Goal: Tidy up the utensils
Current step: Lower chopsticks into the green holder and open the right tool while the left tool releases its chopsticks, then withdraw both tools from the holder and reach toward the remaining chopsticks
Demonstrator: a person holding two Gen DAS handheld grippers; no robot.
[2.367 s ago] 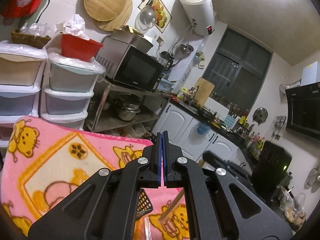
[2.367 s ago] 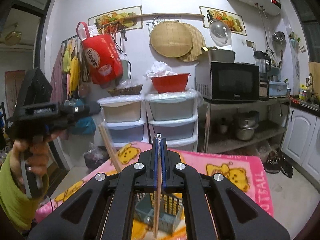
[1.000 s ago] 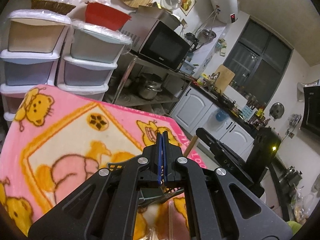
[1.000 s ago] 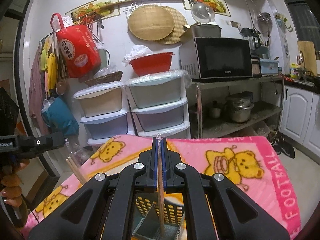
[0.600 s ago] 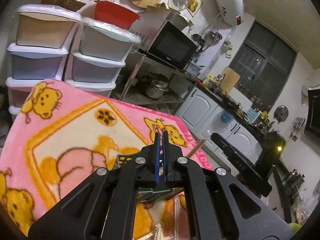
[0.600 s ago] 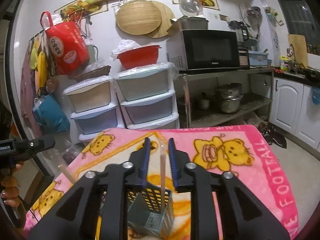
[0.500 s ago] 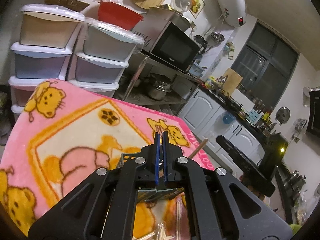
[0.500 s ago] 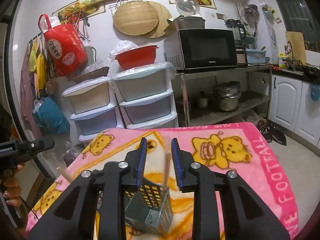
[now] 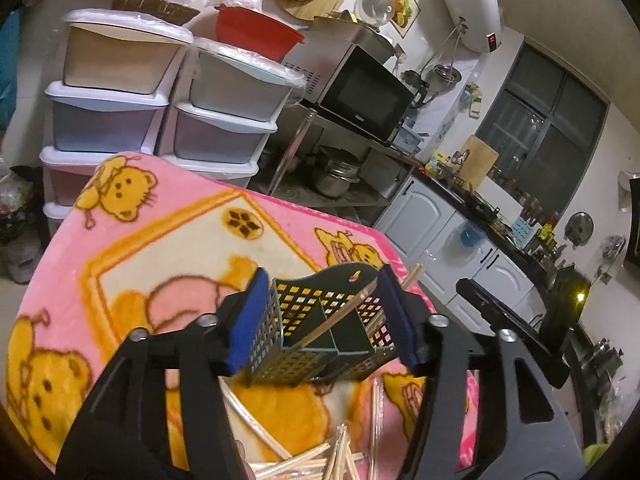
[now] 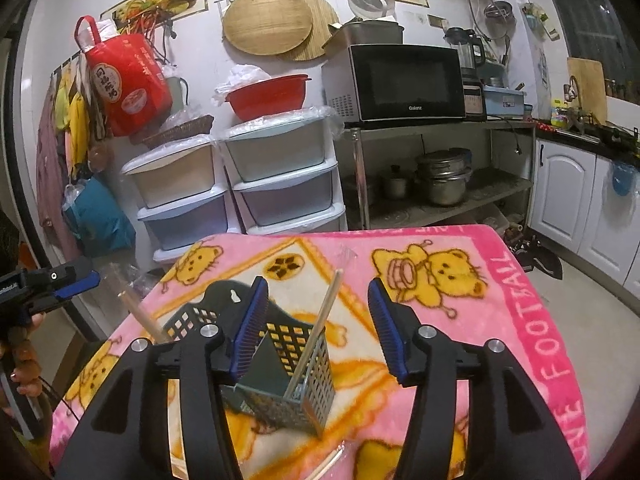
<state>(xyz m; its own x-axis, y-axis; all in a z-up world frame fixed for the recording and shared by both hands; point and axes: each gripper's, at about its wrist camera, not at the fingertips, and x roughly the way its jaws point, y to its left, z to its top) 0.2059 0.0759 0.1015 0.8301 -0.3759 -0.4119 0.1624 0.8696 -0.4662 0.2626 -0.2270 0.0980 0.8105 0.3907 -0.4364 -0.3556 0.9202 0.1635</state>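
Note:
A dark green perforated utensil holder [image 9: 316, 344] [image 10: 300, 376] stands on the pink bear blanket [image 9: 168, 248] [image 10: 460, 320]. My left gripper [image 9: 322, 318] is just above and in front of it. Its jaws are opening, and a chopstick [image 9: 340, 314] leans in the holder between the blue pads [image 9: 246, 320], untouched. My right gripper [image 10: 318, 324] is also opening its jaws. A second chopstick [image 10: 320, 320] stands loose in an end compartment, clear of both pads. A further chopstick [image 10: 144, 316] sticks out at the holder's left end.
Several loose chopsticks [image 9: 340, 452] lie on the blanket at its near edge. Stacked plastic drawers [image 10: 280, 184] and a metal shelf with a microwave [image 10: 404, 84] stand beyond the far edge. A hand [image 10: 20, 352] holds the left gripper beside the table.
Both grippers were shut and now stand open. The right one's chopstick has dropped into the holder and leans there. Both grippers have come lower and closer to the holder.

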